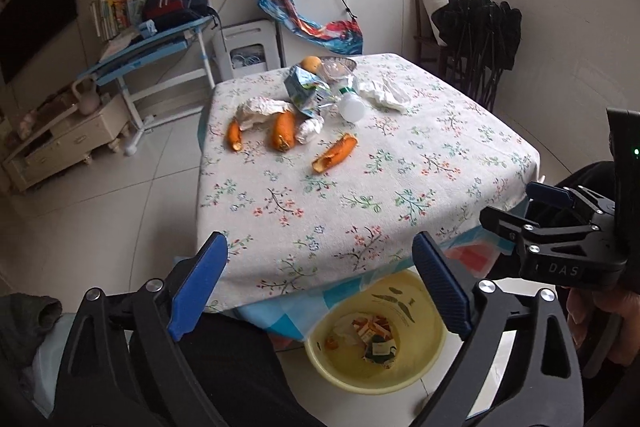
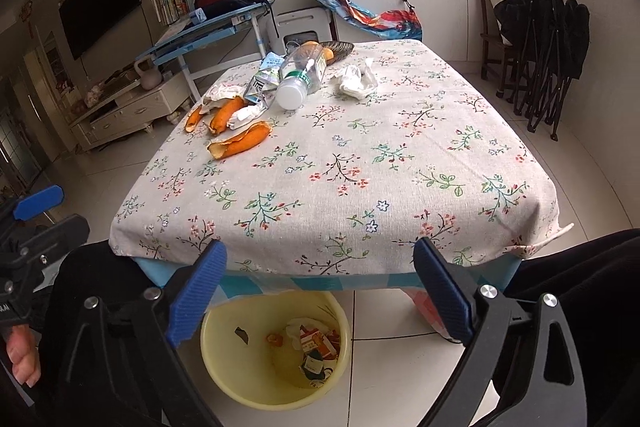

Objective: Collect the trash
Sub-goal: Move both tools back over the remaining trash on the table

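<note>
Looking from the left wrist, the left gripper (image 1: 320, 291) is wide apart, holding nothing, above the bin (image 1: 416, 375). From the right wrist, the right gripper (image 2: 320, 291) gapes too; peels (image 2: 240, 143) lie far back on the table (image 2: 400, 195).

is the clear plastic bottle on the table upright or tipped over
Tipped over. The clear plastic bottle with a white cap lies on its side on the floral tablecloth, cap end pointing toward the camera, beside a crushed carton.

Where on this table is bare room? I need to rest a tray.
The near half of the floral tablecloth is bare, from the front edge up to the nearest orange peel. The far-left corner is crowded: plastic bottle, carton, tissues.
</note>
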### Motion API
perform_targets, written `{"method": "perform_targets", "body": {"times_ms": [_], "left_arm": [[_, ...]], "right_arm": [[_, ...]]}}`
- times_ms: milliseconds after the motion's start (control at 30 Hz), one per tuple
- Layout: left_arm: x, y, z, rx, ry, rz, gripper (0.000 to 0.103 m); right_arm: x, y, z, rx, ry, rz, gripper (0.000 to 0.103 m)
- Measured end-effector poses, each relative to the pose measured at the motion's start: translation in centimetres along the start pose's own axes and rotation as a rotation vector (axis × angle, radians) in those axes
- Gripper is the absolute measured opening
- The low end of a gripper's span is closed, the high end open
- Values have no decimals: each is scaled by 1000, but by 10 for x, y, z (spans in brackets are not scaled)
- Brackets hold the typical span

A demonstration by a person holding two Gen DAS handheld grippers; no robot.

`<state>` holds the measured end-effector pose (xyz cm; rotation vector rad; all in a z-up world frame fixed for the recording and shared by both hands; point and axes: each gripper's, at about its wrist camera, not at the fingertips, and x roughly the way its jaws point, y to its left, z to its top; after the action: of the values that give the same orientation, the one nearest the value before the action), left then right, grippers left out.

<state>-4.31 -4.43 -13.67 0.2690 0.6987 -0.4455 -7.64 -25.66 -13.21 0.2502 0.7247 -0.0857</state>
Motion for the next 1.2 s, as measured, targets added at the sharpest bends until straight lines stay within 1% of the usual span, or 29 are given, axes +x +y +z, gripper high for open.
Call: {"method": "perform_targets", "body": {"times_ms": [167,367,833,1200], "left_arm": [[-10,7,8,-11,-43,55,93],[-11,8,9,-9,-56,71,94],[-3,11,12,-18,-56,75,94],[21,30,18,-74,-40,63,94]], "right_arm": [[-1,1,-2,-8,-4,6,91],[1,5,-3,-18,-1,20,91],[6,15,-6,-56,6,37,91],[12,14,-5,-46,10,46,91]]}}
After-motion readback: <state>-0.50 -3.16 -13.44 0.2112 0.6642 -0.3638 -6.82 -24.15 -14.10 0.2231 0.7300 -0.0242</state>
